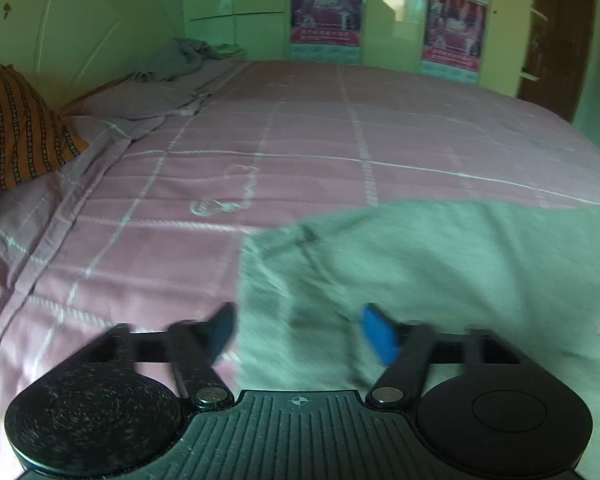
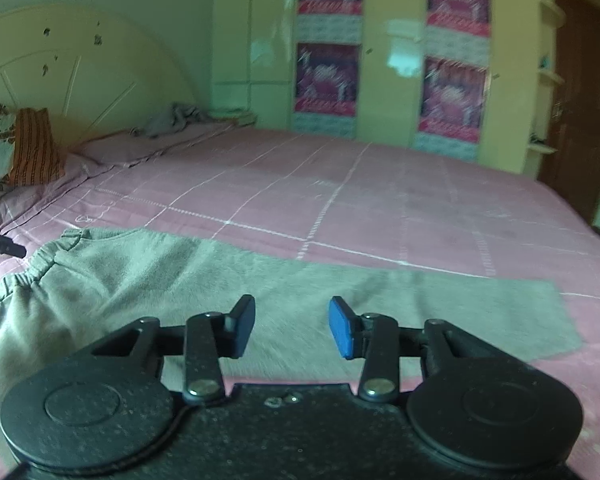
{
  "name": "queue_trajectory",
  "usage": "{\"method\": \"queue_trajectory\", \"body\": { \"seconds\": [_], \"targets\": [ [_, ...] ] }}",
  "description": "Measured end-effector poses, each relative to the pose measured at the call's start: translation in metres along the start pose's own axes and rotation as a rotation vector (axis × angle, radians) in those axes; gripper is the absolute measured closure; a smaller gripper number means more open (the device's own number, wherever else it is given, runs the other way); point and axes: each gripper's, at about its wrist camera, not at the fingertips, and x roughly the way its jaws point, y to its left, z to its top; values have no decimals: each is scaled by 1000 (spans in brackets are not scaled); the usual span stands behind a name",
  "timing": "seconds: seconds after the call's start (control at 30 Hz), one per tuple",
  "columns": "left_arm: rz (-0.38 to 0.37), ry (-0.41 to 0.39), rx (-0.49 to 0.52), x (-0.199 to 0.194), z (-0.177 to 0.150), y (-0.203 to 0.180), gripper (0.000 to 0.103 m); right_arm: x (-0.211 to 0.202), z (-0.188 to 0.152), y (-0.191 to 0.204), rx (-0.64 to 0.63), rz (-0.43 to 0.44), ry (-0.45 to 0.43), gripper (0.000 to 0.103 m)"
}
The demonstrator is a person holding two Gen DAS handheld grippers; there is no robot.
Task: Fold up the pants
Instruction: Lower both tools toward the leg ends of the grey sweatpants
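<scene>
Both tongs hanging spread over grey pants on a pink bed.

Left gripper (image 1: 298, 332) is hovering with its blue pads wide apart, gripping nothing; the pants (image 1: 420, 280) are lying under and ahead-right of it, their near edge blurred. Right gripper (image 2: 292, 328) is likewise standing spread and gripping nothing above the pants (image 2: 220, 276). Only the right wrist view is showing the elastic waistband (image 2: 40, 260) ahead-left of the tongs and the leg end (image 2: 548, 312) off to the right, plus a dark tip, apparently the other tongs, beside the waistband. Only the left view is showing a faint printed outline (image 1: 228, 192) on the checked bedsheet (image 1: 340, 140) ahead.
</scene>
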Motion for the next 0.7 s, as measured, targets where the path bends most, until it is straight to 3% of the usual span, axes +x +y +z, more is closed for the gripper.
{"method": "queue_trajectory", "body": {
  "seconds": [0.17, 0.27, 0.4, 0.57, 0.63, 0.7],
  "targets": [
    [-76, 97, 52, 63, 20, 23, 20, 91, 24, 9, -91, 89, 109, 51],
    [-92, 92, 56, 88, 33, 32, 20, 138, 39, 14, -125, 120, 150, 51],
    [-88, 136, 51, 121, 42, 39, 20, 184, 51, 10, -171, 132, 176, 53],
    [-172, 149, 11, 141, 44, 47, 21, 218, 52, -2, -212, 155, 220, 57],
    [-217, 158, -5, 146, 46, 49, 32, 228, 49, -5, -246, 150, 243, 63],
    [-258, 159, -1, 149, 51, 49, 35, 237, 47, -7, -268, 155, 266, 69]
  ]
}}
